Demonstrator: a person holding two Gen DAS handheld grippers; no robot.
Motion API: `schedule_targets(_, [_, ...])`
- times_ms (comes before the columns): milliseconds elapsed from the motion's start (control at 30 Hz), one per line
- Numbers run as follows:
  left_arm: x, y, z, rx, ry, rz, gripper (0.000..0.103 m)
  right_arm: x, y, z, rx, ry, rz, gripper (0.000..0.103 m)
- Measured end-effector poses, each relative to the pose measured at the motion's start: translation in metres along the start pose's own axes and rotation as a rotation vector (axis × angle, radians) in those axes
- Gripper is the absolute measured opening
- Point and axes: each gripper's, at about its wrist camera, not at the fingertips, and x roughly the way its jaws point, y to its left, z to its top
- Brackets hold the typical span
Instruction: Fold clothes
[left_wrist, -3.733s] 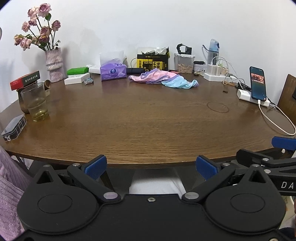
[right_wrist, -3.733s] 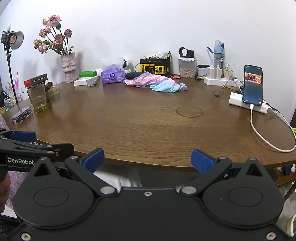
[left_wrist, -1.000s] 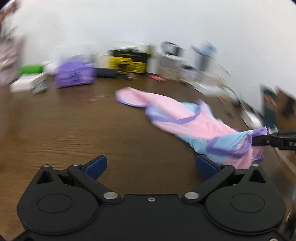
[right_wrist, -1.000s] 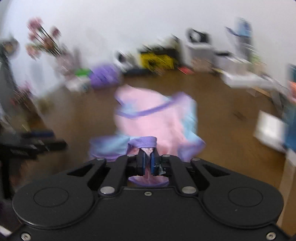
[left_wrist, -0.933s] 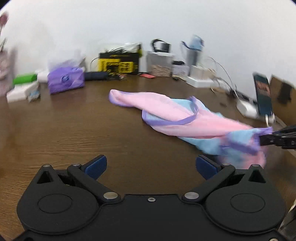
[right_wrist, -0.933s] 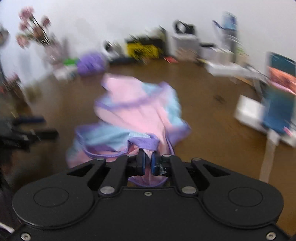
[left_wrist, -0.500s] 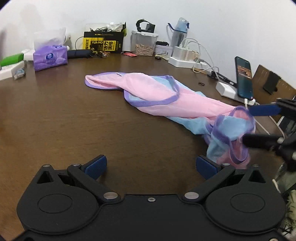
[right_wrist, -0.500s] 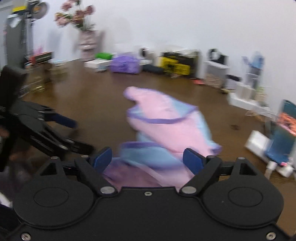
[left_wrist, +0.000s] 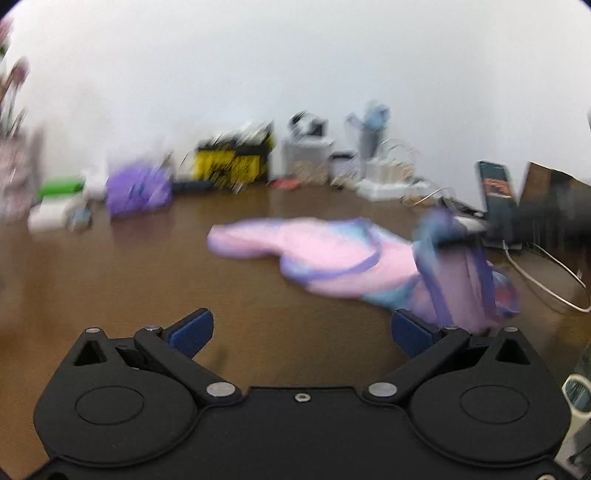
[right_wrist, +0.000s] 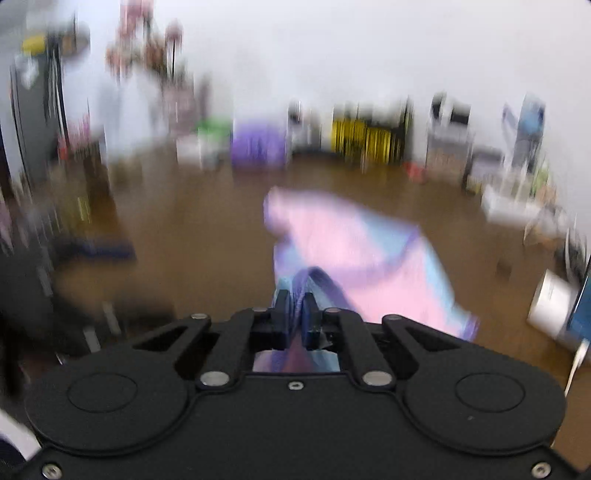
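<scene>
— Brown wooden table (left_wrist: 110, 295) under a white wall; which containers stand at the back?
— Both views are blurred; a yellow-and-black box (left_wrist: 236, 157) and a clear tub, contents unreadable.
— And the pink, blue and purple garment (right_wrist: 354, 243)?
— Spread mid-table; its purple-edged near end is pinched in the right gripper (right_wrist: 294, 314), whose jaws gaped half a second ago; the left gripper (left_wrist: 301, 330) stays wide apart, empty.

back-wall clutter (right_wrist: 369, 140) smeared by blur, flowers (left_wrist: 13, 85) cut off at edge
</scene>
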Motion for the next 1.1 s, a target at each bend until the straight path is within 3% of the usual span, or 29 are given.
schedule_targets(100, [0.006,-0.019,0.024,0.060,-0.094,-0.037,0.103,-0.037,-0.013,0.037,0.022,-0.133,0.044,0.008])
schedule_targets(233, [0.022,-0.025,0.045,-0.038,-0.092,-0.124,0.103,-0.076,-0.026,0.061,0.020,-0.219,0.087,0.008])
schedule_targets(367, [0.032,-0.032,0.046,-0.039,-0.075,-0.183,0.103,-0.086,-0.029,0.050,0.019,-0.182,0.114,0.008])
schedule_targets(500, [0.038,-0.044,0.029,0.065,-0.017,-0.234,0.103,-0.064,-0.044,0.027,0.074,-0.101,0.003,0.010])
schedule_targets(533, [0.039,-0.045,0.024,0.075,0.002,-0.222,0.103,-0.049,-0.056,0.018,0.115,-0.060,-0.061,0.015])
schedule_targets(567, [0.040,-0.045,0.019,0.082,0.021,-0.209,0.103,-0.029,-0.067,0.008,0.130,-0.004,-0.116,0.028])
schedule_targets(633, [0.040,-0.045,0.011,0.086,0.052,-0.185,0.103,0.015,-0.083,-0.008,0.098,0.145,-0.137,0.046])
schedule_targets(733, [0.039,-0.034,0.005,0.053,0.089,-0.152,0.103,0.044,-0.090,-0.024,0.025,0.274,-0.219,0.053])
schedule_targets(800, [0.035,-0.021,0.001,0.033,0.108,-0.122,0.103,0.036,-0.083,-0.028,-0.058,0.262,-0.250,0.069])
schedule_targets(833, [0.036,-0.018,0.000,0.025,0.116,-0.116,0.103,0.020,-0.075,-0.030,-0.128,0.219,-0.263,0.083])
schedule_targets(867, [0.036,-0.015,0.000,0.016,0.125,-0.111,0.103,0.007,-0.070,-0.031,-0.179,0.188,-0.272,0.089])
schedule_targets(967, [0.031,-0.013,0.001,0.006,0.141,-0.133,0.103,-0.033,-0.054,-0.034,-0.301,0.116,-0.298,0.089])
schedule_targets(1100, [0.030,-0.019,0.004,0.004,0.134,-0.180,0.103,-0.066,-0.018,-0.058,-0.461,0.110,-0.034,0.088])
